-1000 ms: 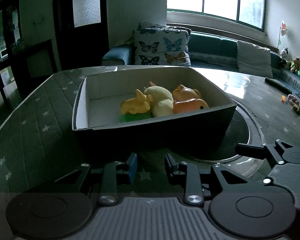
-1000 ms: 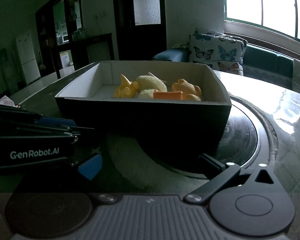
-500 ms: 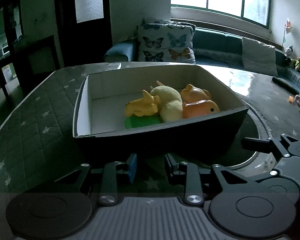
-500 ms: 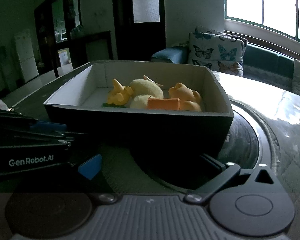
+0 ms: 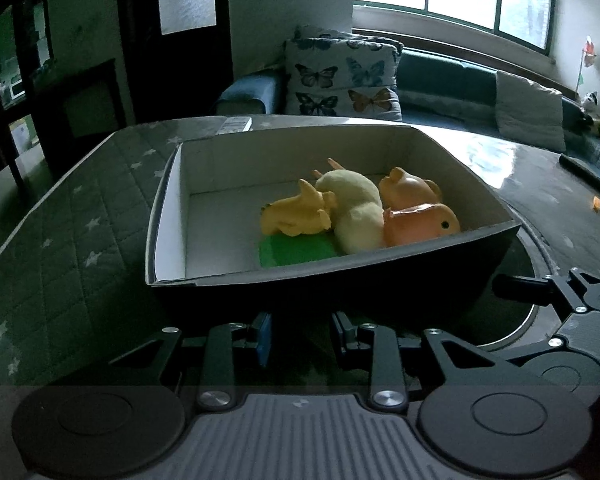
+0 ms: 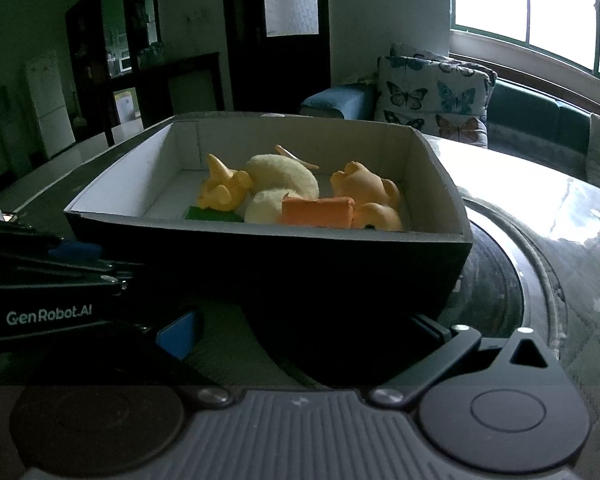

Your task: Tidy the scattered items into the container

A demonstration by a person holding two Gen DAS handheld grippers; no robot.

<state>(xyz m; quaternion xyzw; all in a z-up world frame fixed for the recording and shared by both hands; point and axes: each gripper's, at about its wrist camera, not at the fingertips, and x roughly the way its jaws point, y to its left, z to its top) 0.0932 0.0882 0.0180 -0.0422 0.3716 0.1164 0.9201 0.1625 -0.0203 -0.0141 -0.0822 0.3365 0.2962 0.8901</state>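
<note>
Directly ahead of left hand-held gripper (image 5: pixel 301 338): container (image 5: pixel 364 284), close.

Green toy (image 5: pixel 296 250) under yellow toy (image 5: pixel 296 216)

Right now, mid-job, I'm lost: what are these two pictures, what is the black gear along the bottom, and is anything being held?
There is no robot arm: a person carries a two-finger tool in each hand, with a camera on each looking along its fingers. One picture is from the left gripper, whose fingers stand apart with nothing between them. The other is from the right gripper, also wide apart and empty. Both face a dark box on a quilted table. Inside lie a yellow toy, a cream plush, two orange toys and something green.
</note>
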